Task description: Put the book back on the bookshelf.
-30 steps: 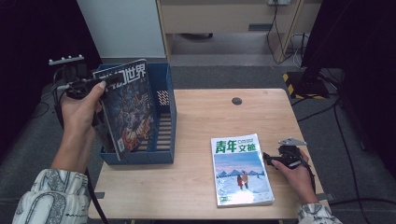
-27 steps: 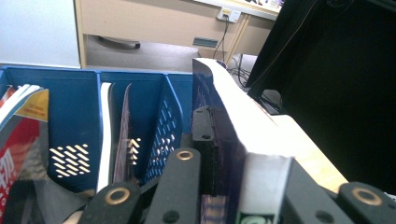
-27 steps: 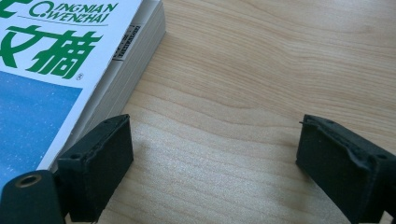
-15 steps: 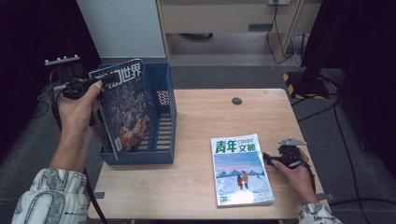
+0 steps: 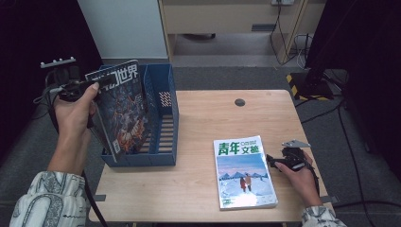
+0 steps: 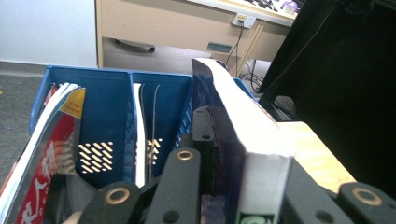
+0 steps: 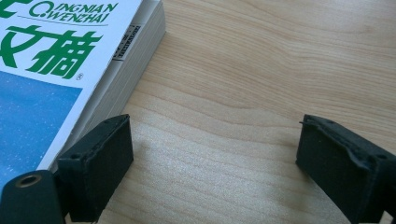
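High view showed the left hand-held gripper (image 5: 82,87) clamped tight on the top edge of a dark magazine (image 5: 124,109), which hung upright over the blue file rack (image 5: 168,123) just below it; the sound way on was to keep the spine vertical, line it up with a free slot and lower it straight before letting go. Ahead of that hand-held gripper, the rack held a red-covered magazine (image 6: 44,149) in its left slot and thin white sheets (image 6: 138,135) against a divider. The right hand-held gripper (image 5: 279,161) rested on the table (image 5: 198,189) with jaws wide and empty, a green-titled magazine (image 5: 243,172) just to its left.
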A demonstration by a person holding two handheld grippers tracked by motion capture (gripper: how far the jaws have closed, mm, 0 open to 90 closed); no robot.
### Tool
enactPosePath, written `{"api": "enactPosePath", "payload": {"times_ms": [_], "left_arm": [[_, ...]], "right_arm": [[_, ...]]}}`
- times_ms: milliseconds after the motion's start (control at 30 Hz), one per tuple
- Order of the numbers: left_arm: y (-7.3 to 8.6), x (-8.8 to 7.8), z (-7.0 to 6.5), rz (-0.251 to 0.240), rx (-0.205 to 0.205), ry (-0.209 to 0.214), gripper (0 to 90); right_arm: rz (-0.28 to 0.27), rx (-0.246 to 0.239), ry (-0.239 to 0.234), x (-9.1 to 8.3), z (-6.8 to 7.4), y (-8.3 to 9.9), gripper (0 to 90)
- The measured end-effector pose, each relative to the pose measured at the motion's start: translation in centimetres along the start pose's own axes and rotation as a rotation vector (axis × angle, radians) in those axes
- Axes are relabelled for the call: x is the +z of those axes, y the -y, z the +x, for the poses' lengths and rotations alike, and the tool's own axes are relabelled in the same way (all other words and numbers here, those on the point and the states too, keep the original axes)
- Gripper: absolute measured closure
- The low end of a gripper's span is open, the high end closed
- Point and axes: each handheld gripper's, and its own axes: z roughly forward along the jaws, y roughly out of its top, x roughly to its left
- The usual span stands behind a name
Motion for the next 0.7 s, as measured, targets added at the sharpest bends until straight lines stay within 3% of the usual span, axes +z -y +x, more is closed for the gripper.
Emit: {"api": "enactPosePath", "payload": {"times_ms": [700], "left_arm": [[0.2,2.3,0.7,-0.019,0.007,-0.066,82.2]], "right_arm": [[-0.002,0.003,-0.001,0.0,0.1,0.0,10.8]]}}
